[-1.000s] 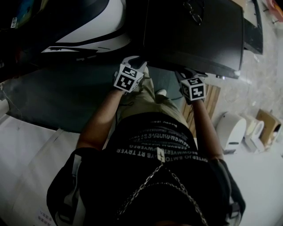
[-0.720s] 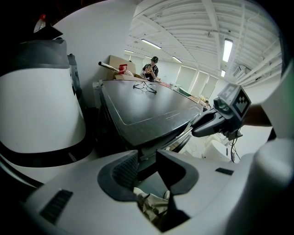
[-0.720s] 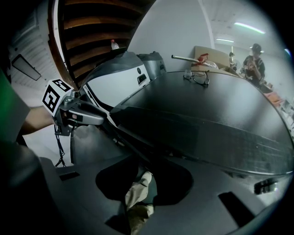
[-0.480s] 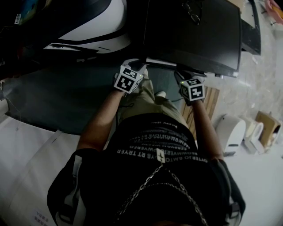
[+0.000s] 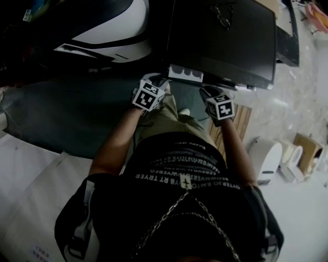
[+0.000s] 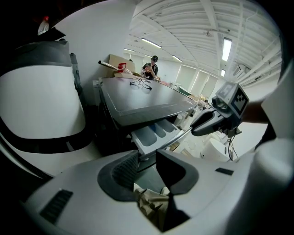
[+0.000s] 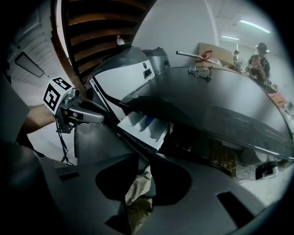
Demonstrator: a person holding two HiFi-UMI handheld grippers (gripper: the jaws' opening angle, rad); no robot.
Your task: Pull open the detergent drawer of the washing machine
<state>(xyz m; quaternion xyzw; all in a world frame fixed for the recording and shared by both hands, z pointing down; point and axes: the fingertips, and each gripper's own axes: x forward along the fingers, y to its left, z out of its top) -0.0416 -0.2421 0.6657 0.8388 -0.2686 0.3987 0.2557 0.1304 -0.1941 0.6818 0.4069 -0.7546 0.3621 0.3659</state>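
The washing machine point(image 5: 225, 41) has a dark flat top. Its detergent drawer point(image 5: 185, 73) stands pulled out from the front, and its pale grey compartments point(image 6: 154, 132) show from above. A dark front strip point(image 7: 124, 137) runs across between my two grippers. My left gripper point(image 5: 156, 81) is shut on the strip's left end point(image 6: 146, 160). My right gripper point(image 5: 210, 92) is shut on its right end point(image 7: 144, 163). The person's trousers show below both pairs of jaws.
A pair of glasses point(image 5: 224, 14) lies on the washer's top. A white and black machine point(image 5: 113, 25) stands close on the left. A wooden slatted piece point(image 5: 243, 120), a white appliance point(image 5: 266, 151) and a cardboard box point(image 5: 307, 148) are on the floor at the right.
The drawer has slid out of the machine toward the person; its compartments were hidden one second ago and now show. Both grippers have kept their hold on the front strip.
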